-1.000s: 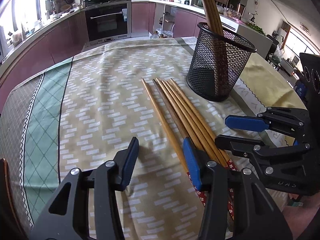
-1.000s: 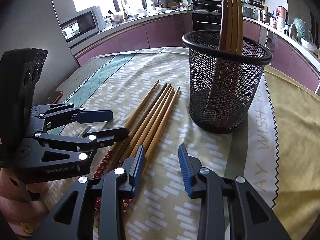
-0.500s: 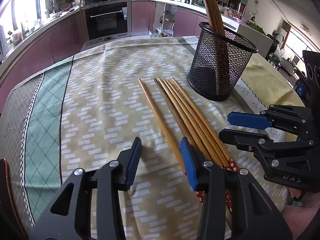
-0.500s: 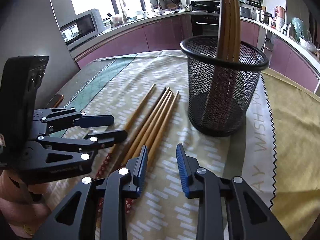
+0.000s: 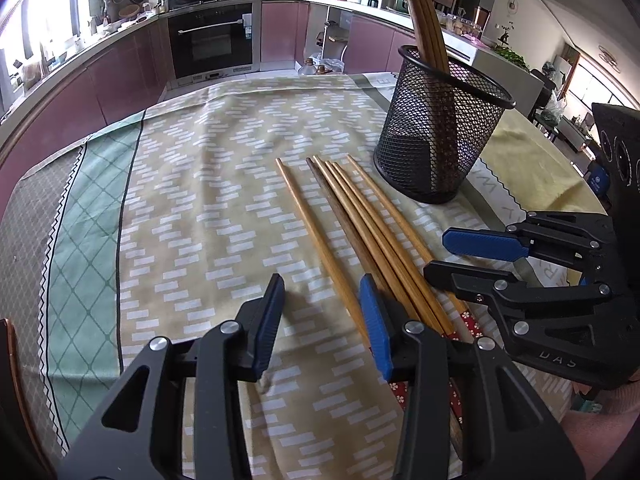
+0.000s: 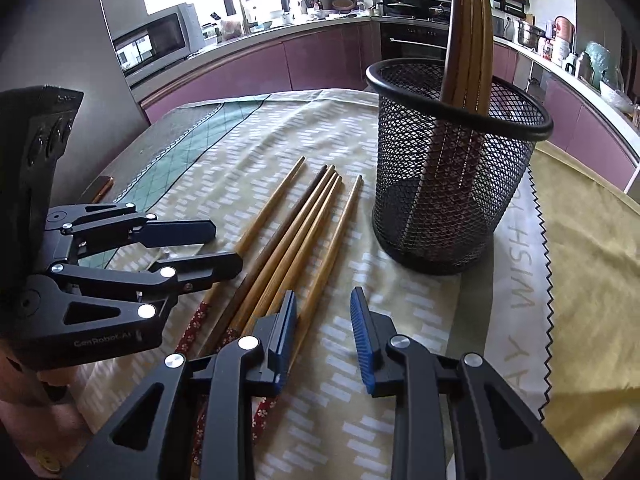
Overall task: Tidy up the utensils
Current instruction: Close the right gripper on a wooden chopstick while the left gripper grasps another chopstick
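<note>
Several wooden chopsticks lie side by side on the patterned tablecloth, also in the right wrist view. A black mesh cup stands upright behind them with several chopsticks in it; the cup also shows in the right wrist view. My left gripper is open and empty, low over the near ends of the leftmost chopsticks. My right gripper is open and empty, just right of the chopsticks' near ends. Each gripper shows in the other's view: right, left.
The tablecloth has a green and grey border at the left. A pale runner with a zigzag edge lies right of the cup. Kitchen counters and an oven stand beyond the table.
Both grippers have drawn back a little and lifted slightly from the chopsticks. Their jaws have narrowed a little but stay open. The chopsticks and cup have not moved.
</note>
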Action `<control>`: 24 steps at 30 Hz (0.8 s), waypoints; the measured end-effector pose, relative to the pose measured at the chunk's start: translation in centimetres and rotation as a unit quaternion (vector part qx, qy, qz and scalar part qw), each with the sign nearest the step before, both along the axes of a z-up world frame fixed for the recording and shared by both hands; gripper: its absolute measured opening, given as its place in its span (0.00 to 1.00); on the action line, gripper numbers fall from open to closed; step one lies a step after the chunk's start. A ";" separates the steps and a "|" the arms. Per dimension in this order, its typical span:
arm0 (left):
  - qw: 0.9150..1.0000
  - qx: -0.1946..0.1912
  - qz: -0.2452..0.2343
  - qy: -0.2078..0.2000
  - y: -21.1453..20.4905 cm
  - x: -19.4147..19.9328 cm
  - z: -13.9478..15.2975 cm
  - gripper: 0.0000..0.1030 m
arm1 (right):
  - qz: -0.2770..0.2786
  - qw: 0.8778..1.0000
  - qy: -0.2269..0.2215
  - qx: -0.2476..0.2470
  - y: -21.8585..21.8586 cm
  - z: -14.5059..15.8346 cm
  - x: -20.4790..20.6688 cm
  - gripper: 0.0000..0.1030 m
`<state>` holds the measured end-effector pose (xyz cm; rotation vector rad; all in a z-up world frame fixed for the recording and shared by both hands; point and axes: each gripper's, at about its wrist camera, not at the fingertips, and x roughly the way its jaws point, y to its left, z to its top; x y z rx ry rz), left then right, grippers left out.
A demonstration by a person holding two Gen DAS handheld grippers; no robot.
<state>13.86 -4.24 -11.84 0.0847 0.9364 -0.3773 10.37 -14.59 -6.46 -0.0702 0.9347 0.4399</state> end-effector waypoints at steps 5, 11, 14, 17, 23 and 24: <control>1.000 0.000 -0.005 0.004 -0.2 0.4 0.0 0.33 | 0.000 1.000 0.001 -0.004 0.4 -0.1 0.5 0.24; 1.000 -0.004 -0.002 0.007 -0.6 1.0 -0.1 0.30 | -0.008 1.000 0.000 -0.005 0.8 -0.2 1.1 0.14; 1.000 -0.011 0.006 0.012 -0.5 1.5 -0.1 0.20 | -0.015 1.000 0.004 0.004 0.6 -0.2 1.3 0.10; 1.000 -0.020 0.011 0.017 -0.5 1.5 -0.1 0.13 | -0.022 1.000 0.008 0.019 0.0 -0.3 1.4 0.06; 0.999 -0.029 0.028 0.016 -0.2 1.3 -0.1 0.09 | -0.033 0.999 0.009 0.036 -1.0 -0.3 1.3 0.06; 0.999 -0.030 0.029 0.016 -0.2 1.2 -0.1 0.08 | -0.034 0.999 0.009 0.038 -1.1 -0.2 1.2 0.06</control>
